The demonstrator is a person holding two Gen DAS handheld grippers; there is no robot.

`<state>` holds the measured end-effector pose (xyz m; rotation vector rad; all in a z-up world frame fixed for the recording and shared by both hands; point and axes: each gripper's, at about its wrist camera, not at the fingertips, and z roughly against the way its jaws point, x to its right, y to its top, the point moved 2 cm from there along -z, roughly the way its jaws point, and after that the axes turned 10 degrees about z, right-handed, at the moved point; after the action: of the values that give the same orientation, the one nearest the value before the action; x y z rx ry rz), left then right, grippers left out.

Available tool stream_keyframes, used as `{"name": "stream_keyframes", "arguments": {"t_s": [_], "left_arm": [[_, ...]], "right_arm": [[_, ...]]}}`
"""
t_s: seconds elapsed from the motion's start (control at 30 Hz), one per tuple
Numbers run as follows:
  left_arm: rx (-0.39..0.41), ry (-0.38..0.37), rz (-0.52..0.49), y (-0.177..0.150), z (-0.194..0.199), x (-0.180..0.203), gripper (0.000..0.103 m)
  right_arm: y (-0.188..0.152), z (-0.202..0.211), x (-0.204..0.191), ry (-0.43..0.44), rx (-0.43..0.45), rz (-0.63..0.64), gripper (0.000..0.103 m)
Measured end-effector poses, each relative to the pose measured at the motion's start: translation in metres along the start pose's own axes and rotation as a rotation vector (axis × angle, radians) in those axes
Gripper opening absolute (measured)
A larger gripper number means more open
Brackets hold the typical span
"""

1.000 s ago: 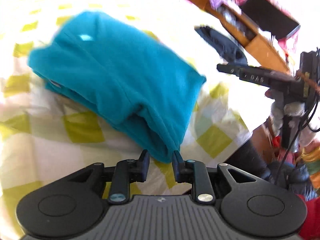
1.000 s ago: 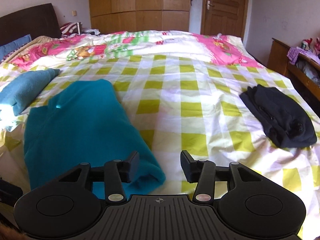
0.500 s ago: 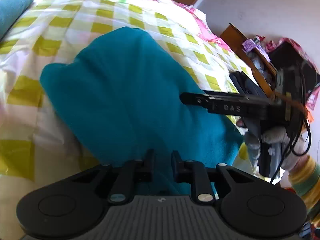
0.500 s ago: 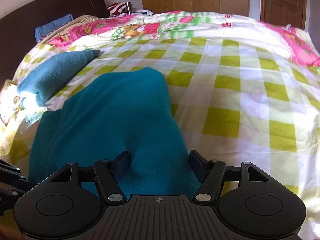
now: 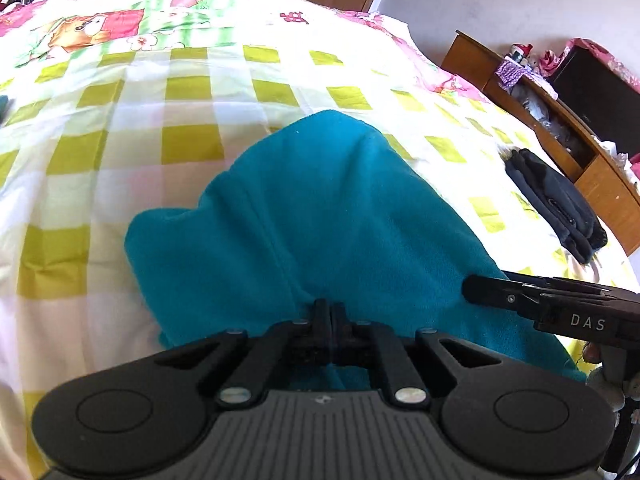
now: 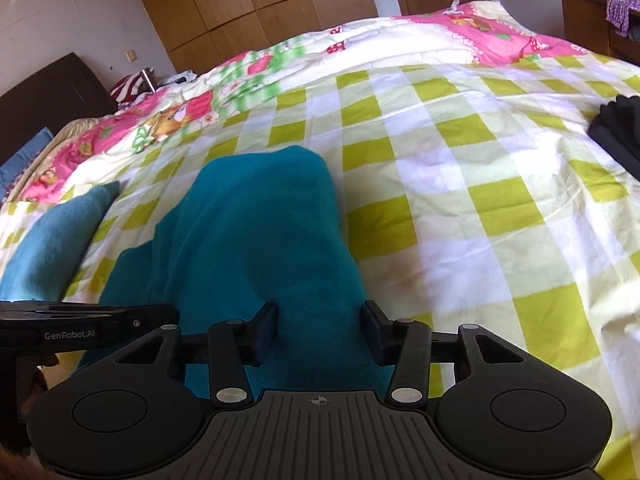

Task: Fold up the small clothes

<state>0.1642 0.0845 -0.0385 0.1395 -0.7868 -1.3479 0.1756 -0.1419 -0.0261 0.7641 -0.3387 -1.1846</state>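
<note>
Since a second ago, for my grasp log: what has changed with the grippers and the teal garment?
The left gripper went from open at the teal garment hem to shut on it. The right gripper, open then beside the hem, now straddles the cloth, still open. The garment, the black clothing and the checked sheet appear unmoved.

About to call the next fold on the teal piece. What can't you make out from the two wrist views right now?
- Teal garment: near edge hidden behind both gripper bodies, so its type and fold layers are unclear.
- Left gripper: how much cloth it pinches is hidden by its fingers.
- Black garment: cut off by the right wrist view's edge.
- Shelf items: too small.
</note>
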Motion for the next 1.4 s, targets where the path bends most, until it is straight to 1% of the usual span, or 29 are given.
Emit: {"name": "stream_keyframes", "arguments": {"t_s": [0.07, 0.13, 0.17, 0.2, 0.27, 0.3, 0.33, 0.37, 0.4, 0.47, 0.5, 0.57, 0.63, 0.73, 0.8, 0.83, 0.87, 0.97, 1.0, 1.1, 1.17, 1.27, 1.4], "left_arm": [[0.017, 0.009, 0.026, 0.003, 0.011, -0.001, 0.022], [0.060, 0.019, 0.017, -0.008, 0.033, 0.005, 0.024], [0.080, 0.036, 0.005, -0.017, 0.043, 0.009, 0.028], [0.098, 0.048, 0.001, -0.026, 0.053, 0.013, 0.035], [0.112, 0.056, 0.021, -0.046, 0.063, 0.017, 0.041], [0.110, 0.074, 0.018, -0.056, 0.064, 0.019, 0.043], [0.110, 0.110, 0.002, -0.065, 0.065, 0.021, 0.043], [0.098, 0.156, -0.020, -0.074, 0.063, 0.022, 0.044], [0.078, 0.180, -0.021, -0.079, 0.061, 0.022, 0.045], [0.043, 0.198, 0.016, -0.082, 0.062, 0.017, 0.048], [0.039, 0.200, 0.043, -0.081, 0.065, 0.015, 0.048], [0.048, 0.191, 0.081, -0.079, 0.073, 0.013, 0.048], [0.073, 0.194, 0.068, -0.078, 0.081, 0.020, 0.048], [0.091, 0.200, 0.039, -0.080, 0.086, 0.033, 0.048], [0.099, 0.214, 0.021, -0.082, 0.087, 0.040, 0.052], [0.098, 0.231, 0.004, -0.084, 0.085, 0.042, 0.053], [0.093, 0.243, -0.008, -0.086, 0.082, 0.044, 0.054], [0.069, 0.300, -0.039, -0.093, 0.070, 0.044, 0.055], [0.067, 0.322, -0.044, -0.096, 0.068, 0.044, 0.055], [0.078, 0.336, -0.051, -0.102, 0.068, 0.046, 0.057], [0.086, 0.353, -0.067, -0.104, 0.067, 0.049, 0.058], [0.085, 0.351, -0.074, -0.106, 0.068, 0.050, 0.062], [0.080, 0.351, -0.065, -0.106, 0.067, 0.048, 0.064]], "right_arm": [[0.006, 0.002, -0.005, -0.010, 0.006, 0.007, 0.045], [0.000, 0.018, -0.009, -0.006, 0.029, 0.024, 0.047], [-0.005, 0.028, -0.011, -0.015, 0.044, 0.040, 0.047], [-0.012, 0.039, -0.014, -0.025, 0.065, 0.065, 0.047], [-0.025, 0.054, -0.019, -0.048, 0.084, 0.105, 0.047], [-0.032, 0.057, -0.022, -0.048, 0.075, 0.128, 0.047], [-0.038, 0.056, -0.025, -0.054, 0.058, 0.148, 0.047], [-0.045, 0.052, -0.028, -0.067, 0.030, 0.179, 0.047], [-0.050, 0.050, -0.030, -0.081, 0.011, 0.199, 0.047], [-0.052, 0.052, -0.035, -0.087, 0.017, 0.228, 0.047], [-0.051, 0.059, -0.037, -0.089, 0.043, 0.233, 0.047], [-0.046, 0.070, -0.036, -0.056, 0.083, 0.212, 0.047], [-0.043, 0.080, -0.035, -0.051, 0.115, 0.195, 0.047], [-0.045, 0.089, -0.039, -0.052, 0.138, 0.200, 0.047], [-0.049, 0.089, -0.044, -0.037, 0.130, 0.204, 0.048], [-0.051, 0.085, -0.047, -0.042, 0.112, 0.211, 0.052], [-0.054, 0.079, -0.049, -0.050, 0.085, 0.218, 0.053], [-0.063, 0.063, -0.051, -0.059, 0.022, 0.200, 0.053], [-0.066, 0.064, -0.053, -0.055, 0.022, 0.197, 0.053], [-0.069, 0.072, -0.058, -0.037, 0.037, 0.200, 0.053], [-0.069, 0.074, -0.060, -0.046, 0.042, 0.206, 0.053], [-0.067, 0.075, -0.061, -0.053, 0.043, 0.212, 0.053], [-0.068, 0.074, -0.067, -0.046, 0.040, 0.233, 0.053]]}}
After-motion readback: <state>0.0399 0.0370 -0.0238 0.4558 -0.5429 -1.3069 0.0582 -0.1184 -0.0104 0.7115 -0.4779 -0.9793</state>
